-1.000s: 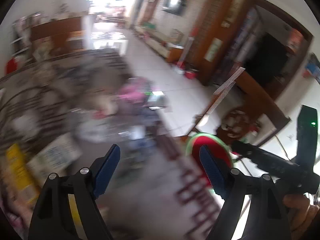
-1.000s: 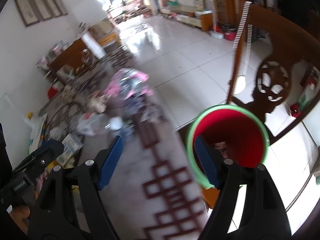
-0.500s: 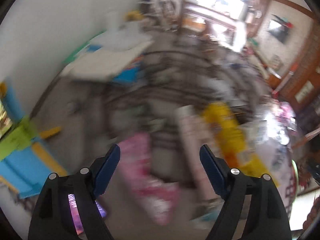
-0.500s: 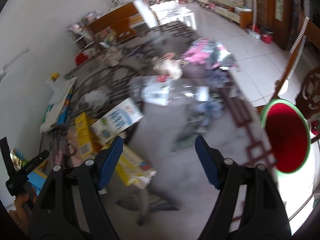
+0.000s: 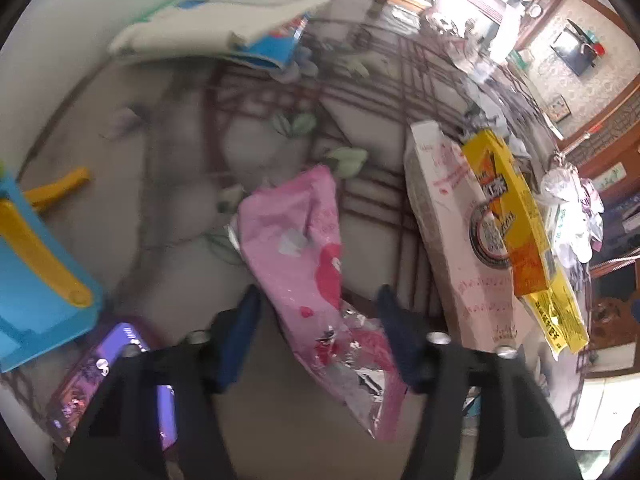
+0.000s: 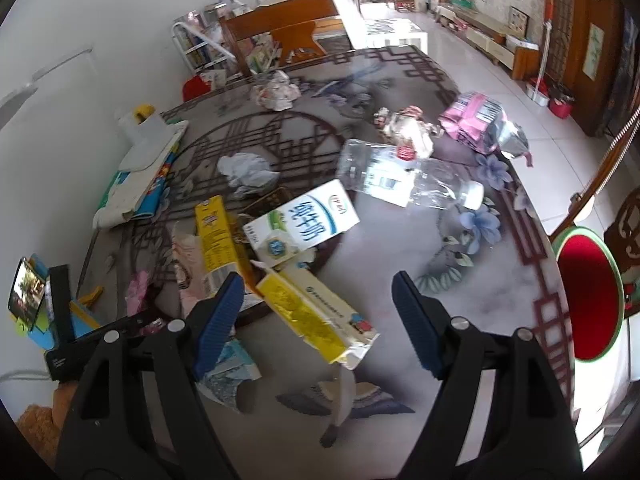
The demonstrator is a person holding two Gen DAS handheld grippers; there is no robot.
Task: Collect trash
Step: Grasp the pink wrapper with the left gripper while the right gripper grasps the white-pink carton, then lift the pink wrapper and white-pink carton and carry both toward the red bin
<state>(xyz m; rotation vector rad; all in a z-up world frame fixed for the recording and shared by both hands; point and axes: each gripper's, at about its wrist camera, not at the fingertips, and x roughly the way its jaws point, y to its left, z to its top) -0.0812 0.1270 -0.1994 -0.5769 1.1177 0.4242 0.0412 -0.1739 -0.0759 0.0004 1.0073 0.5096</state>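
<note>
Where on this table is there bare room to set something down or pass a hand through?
The widest bare stretch of table lies between the yellow carton and the red bin, below the clear bottle. A smaller patch sits between the crumpled tissue and the far paper wad. The cartons around the milk box are crowded.

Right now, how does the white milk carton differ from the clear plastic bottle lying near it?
The milk carton is an opaque, boxy white pack with blue print; the plastic bottle is see-through and rounded, with a white cap and a paper label. The carton rests propped on other packaging, the bottle directly on the table. Both lie on their sides.
</note>
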